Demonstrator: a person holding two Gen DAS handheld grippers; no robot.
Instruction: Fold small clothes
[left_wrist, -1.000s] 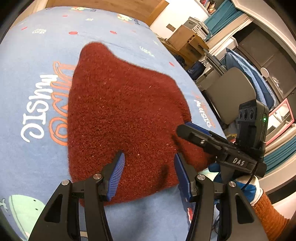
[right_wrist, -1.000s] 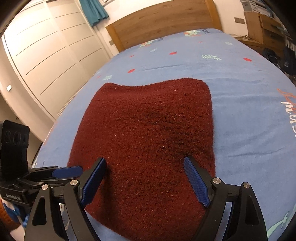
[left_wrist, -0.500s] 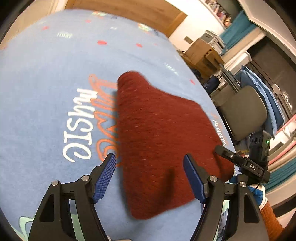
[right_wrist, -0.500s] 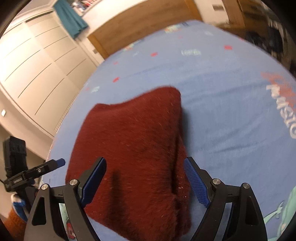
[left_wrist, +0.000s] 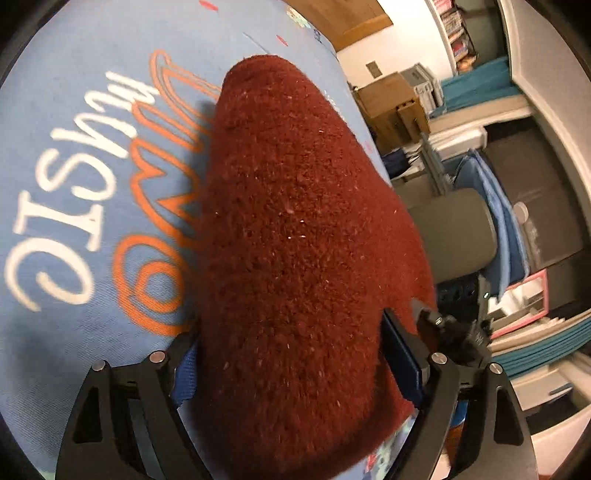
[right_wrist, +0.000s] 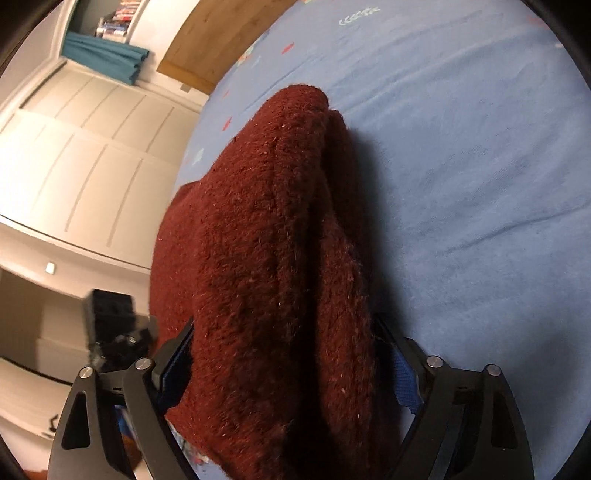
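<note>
A blue printed bedsheet covered the bed. A wooden headboard stood at the far end. A grey chair stood right; white wardrobe doors left.

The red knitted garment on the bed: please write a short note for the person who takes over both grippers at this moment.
Left gripper: the red knitted garment fills the gap between its fingers; whether it is clamped cannot be told.
Right gripper: same, the garment's thick edge sits between the blue pads.
Garment: near edge raised, far end resting on the blue bedsheet; layers are doubled on the right.
Done: near edge is picked up.
Left: probably carry it over toward the far end, lay it flat, release.
</note>
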